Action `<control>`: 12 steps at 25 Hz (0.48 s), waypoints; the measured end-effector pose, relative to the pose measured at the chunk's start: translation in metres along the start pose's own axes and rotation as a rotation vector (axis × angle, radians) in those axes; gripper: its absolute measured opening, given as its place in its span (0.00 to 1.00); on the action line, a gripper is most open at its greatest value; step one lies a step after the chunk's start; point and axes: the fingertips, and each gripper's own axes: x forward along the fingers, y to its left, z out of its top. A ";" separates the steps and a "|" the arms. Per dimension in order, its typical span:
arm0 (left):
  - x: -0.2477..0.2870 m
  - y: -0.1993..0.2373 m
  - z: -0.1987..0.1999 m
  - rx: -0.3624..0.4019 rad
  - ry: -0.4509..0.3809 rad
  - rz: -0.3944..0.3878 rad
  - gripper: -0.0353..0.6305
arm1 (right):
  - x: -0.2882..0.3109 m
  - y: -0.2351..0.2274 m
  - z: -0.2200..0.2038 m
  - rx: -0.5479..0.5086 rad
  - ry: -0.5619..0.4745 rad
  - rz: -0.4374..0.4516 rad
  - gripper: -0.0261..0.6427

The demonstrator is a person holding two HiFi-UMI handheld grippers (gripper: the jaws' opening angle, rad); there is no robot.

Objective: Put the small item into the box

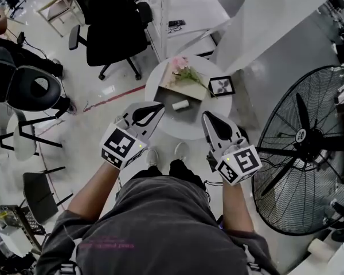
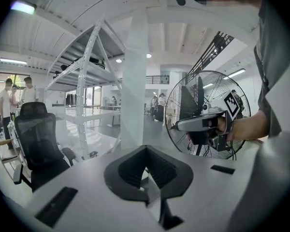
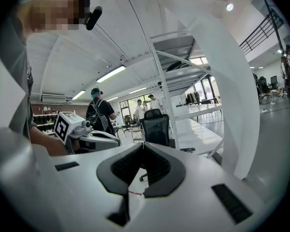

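Observation:
In the head view a small round white table (image 1: 160, 125) carries a flat beige box (image 1: 175, 83) with pink flowers lying on it. A small white cylinder (image 1: 179, 105) lies on the table just in front of the box. My left gripper (image 1: 156, 109) hovers near the table's left edge, jaws shut and empty. My right gripper (image 1: 208, 118) hovers near the right edge, also shut and empty. Both gripper views look out across the room, not at the table; in each the black fingertips (image 2: 146, 150) (image 3: 143, 147) meet with nothing between them.
A small black picture frame (image 1: 222, 86) stands at the table's right. A large floor fan (image 1: 309, 148) is close on the right. A black office chair (image 1: 112, 22) stands behind the table and a black stool (image 1: 31, 90) at left. People stand far off.

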 end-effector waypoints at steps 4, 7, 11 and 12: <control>-0.004 -0.006 0.004 0.001 -0.015 -0.002 0.07 | -0.006 0.004 0.005 0.005 -0.019 0.007 0.07; -0.005 -0.010 0.007 -0.003 -0.024 -0.003 0.07 | -0.011 0.006 0.007 0.001 -0.024 0.011 0.07; -0.005 -0.013 0.011 -0.017 -0.032 -0.007 0.07 | -0.014 0.006 0.008 -0.002 -0.023 0.012 0.07; -0.005 -0.013 0.011 -0.013 -0.034 -0.007 0.07 | -0.014 0.006 0.008 0.001 -0.022 0.012 0.07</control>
